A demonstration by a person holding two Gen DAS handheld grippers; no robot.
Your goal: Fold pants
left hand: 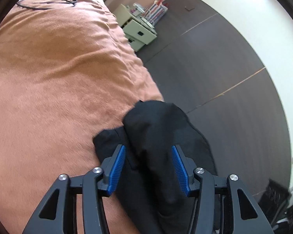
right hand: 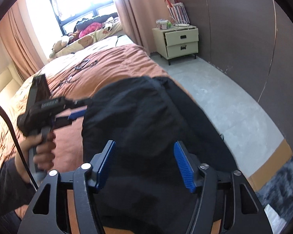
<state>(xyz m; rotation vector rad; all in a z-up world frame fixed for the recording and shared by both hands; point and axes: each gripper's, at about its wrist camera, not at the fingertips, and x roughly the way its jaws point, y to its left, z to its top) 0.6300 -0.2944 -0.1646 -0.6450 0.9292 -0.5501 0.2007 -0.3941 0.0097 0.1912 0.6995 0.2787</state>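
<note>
Black pants point(right hand: 146, 113) lie bunched in a folded heap on the orange bedspread point(right hand: 111, 66), at the bed's right edge. My right gripper point(right hand: 145, 142) hovers over the near part of the heap. It is open, with its blue pads point(right hand: 182, 165) wide apart and cloth beneath them. A hand point(right hand: 43, 150) holds my left gripper point(right hand: 82, 108) at the heap's left edge. In the left wrist view the left gripper point(left hand: 148, 147) is open over the pants point(left hand: 162, 128), its pads point(left hand: 117, 167) not pressing on the cloth.
Black cables point(left hand: 48, 0) lie far up the bedspread point(left hand: 48, 68). A pale two-drawer bedside cabinet point(right hand: 180, 42) carries a striped bag point(right hand: 178, 11). Grey floor point(right hand: 214, 89) runs along the bed's right side. Plush toys point(right hand: 62, 42) sit by the window, a dark rug point(right hand: 283, 185) at lower right.
</note>
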